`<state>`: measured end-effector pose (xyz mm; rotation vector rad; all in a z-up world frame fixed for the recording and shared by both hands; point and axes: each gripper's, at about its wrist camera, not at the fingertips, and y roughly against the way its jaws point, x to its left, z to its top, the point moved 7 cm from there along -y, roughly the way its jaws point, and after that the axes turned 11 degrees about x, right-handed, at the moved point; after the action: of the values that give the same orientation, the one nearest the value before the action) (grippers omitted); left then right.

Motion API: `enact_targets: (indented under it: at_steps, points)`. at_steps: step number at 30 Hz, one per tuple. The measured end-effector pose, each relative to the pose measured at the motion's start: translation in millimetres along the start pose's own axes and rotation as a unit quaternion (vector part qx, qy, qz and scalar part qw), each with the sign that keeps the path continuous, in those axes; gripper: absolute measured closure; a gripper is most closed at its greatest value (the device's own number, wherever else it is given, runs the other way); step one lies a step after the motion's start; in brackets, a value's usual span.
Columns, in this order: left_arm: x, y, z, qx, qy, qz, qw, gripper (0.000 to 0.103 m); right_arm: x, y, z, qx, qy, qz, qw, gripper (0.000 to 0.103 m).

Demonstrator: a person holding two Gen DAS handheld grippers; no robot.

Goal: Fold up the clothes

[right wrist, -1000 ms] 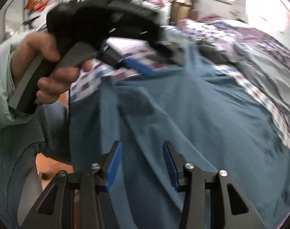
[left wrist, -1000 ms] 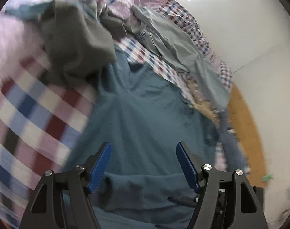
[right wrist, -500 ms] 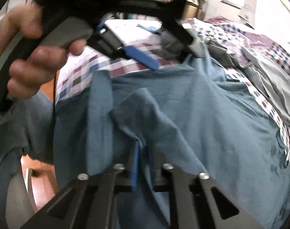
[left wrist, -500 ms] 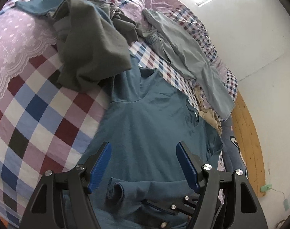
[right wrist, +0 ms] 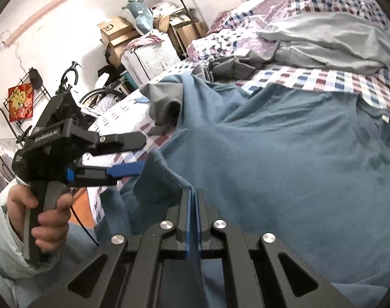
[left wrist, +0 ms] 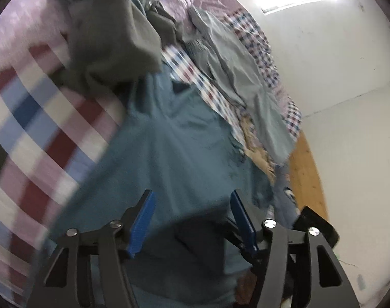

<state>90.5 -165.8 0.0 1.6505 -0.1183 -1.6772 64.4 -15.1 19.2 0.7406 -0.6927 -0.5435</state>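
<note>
A checkered bed cover [left wrist: 35, 128] fills both views, and on it a blue shirt [right wrist: 285, 159] lies spread, its near hem drawn up toward the cameras. Above the shirt sit a dark grey garment [left wrist: 110, 41] and a pale grey garment [right wrist: 331, 38].

Only the right wrist view shows the room's far side: cardboard boxes [right wrist: 118, 32], a bicycle [right wrist: 92, 95] and the person's hand [right wrist: 44, 213] around the left tool's grip. Only the left wrist view shows the white wall [left wrist: 349, 82] and the wooden floor [left wrist: 306, 169] past the bed's edge; it is motion-blurred.

The right gripper [right wrist: 192, 200] is clenched, its blue pads nearly meeting on a raised fold of the shirt's hem. The left gripper [left wrist: 192, 218] is spread wide, with shirt cloth lying in the gap between its fingers; whether either pad touches the cloth cannot be told.
</note>
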Motion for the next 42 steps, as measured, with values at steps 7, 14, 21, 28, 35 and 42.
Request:
enact_targets:
  at_steps: [7, 14, 21, 28, 35, 42]
  points:
    - [-22, 27, -2, -0.037, -0.007, -0.061, 0.9975, 0.040, -3, 15, 6, -0.034, -0.007, -0.015, 0.999, 0.101]
    - [-29, 20, -18, 0.013, 0.007, -0.096, 0.9952, 0.030, 4, 9, 1, -0.010, 0.011, 0.010, 1.000, 0.101]
    - [-7, 10, -19, 0.009, 0.036, -0.060, 0.9975, 0.030, -29, -18, -8, 0.039, -0.057, 0.022, 0.997, 0.085]
    - [-7, 5, -22, 0.013, 0.028, -0.053, 0.9981, 0.030, -42, -34, -5, 0.054, -0.096, 0.082, 0.991, 0.062]
    - [-3, 0, -25, 0.030, 0.037, -0.060, 0.9971, 0.030, -13, -53, 1, 0.067, -0.043, 0.077, 0.994, 0.072]
    - [11, -1, -33, 0.059, 0.080, -0.065, 0.9929, 0.030, 42, -28, -9, 0.036, 0.105, 0.036, 0.993, 0.097]
